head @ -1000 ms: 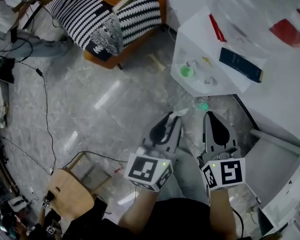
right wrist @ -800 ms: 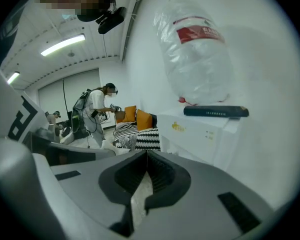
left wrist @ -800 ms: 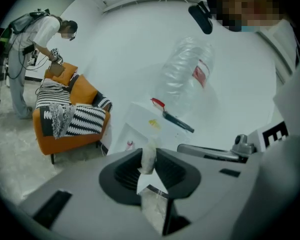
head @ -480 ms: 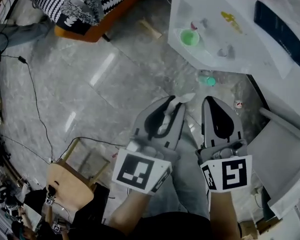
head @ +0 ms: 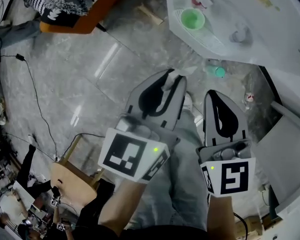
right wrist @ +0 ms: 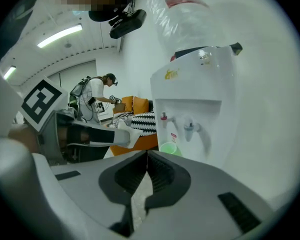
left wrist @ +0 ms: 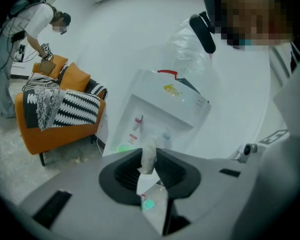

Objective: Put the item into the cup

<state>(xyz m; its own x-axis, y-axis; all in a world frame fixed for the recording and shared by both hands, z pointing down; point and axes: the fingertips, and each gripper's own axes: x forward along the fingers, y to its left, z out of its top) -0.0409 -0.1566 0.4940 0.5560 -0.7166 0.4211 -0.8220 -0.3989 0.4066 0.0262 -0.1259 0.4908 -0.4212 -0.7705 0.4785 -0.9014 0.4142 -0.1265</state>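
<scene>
A green cup stands on the drip tray of a white water dispenser, below its taps. My left gripper is shut on a small white packet that sticks out past its tips, short of the dispenser. In the left gripper view the packet stands upright between the jaws, with the cup faint beyond it. My right gripper is beside the left one, shut and holding nothing. In the right gripper view the cup lies just past the closed jaws.
An orange sofa with a striped blanket stands at the upper left. Cables run over the grey floor, and a wooden stool is at the lower left. A small green bottle lies at the dispenser's foot. A person bends by the sofa.
Both grippers have come up nearer the head camera and closer to the dispenser, which has slid toward the top of the view. The left gripper still holds the packet.
</scene>
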